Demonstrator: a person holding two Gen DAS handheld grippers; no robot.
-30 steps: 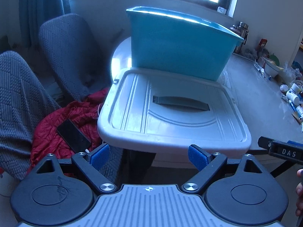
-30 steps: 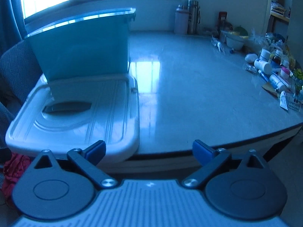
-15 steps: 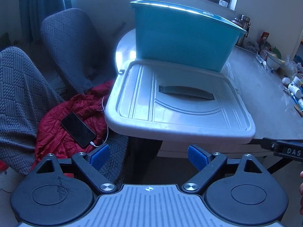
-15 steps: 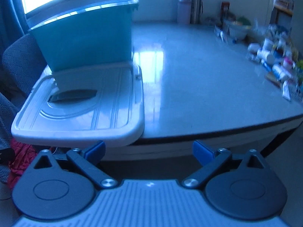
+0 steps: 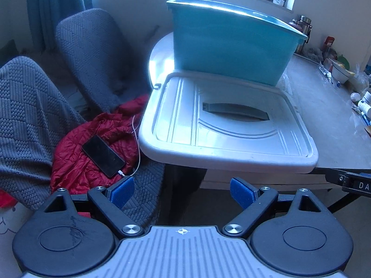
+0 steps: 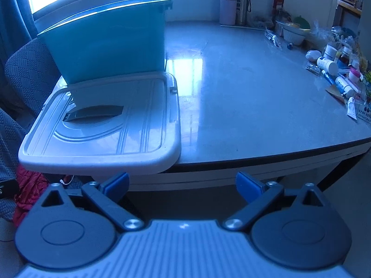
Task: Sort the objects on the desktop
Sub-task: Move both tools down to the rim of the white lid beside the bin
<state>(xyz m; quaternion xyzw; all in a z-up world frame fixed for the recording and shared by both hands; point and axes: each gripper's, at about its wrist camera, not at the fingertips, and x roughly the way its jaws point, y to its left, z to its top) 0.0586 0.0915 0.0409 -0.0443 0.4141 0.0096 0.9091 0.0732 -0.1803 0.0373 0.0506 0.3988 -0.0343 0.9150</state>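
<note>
Hovering off the near edge of the table (image 6: pixel 266 106), both grippers, with nothing between the pads. Left gripper (image 5: pixel 183 188) spreading its blue fingers (image 5: pixel 121 191) wide, pointing at the front rim of the white lid (image 5: pixel 222 127), which is lying flat at the table's near left corner and overhanging the edge; lid sitting above and beyond the fingertips, not touching them. Right gripper (image 6: pixel 183 185) likewise gaping wide, blue pads (image 6: pixel 247 187) empty, aiming at the table's front edge with the same white lid (image 6: pixel 104 134) just beyond the left pad.

Standing on the far part of the lid, toward the window side of the table, the teal bin (image 5: pixel 231 44), seen again from the right wrist (image 6: pixel 109 44); interior hidden from both views.

Lying along the table's right side, well apart from both sets of fingers, the clutter of small bottles and tubes (image 6: pixel 336 74); a white bowl (image 6: pixel 293 36) resting further back on that side, two flasks (image 6: pixel 235 4) standing at the table's far edge.

Off the table's left side, a grey chair (image 5: pixel 92 53), a red jacket (image 5: pixel 104 129) and a phone (image 5: pixel 103 155) lying on the jacket with a cable plugged in.
</note>
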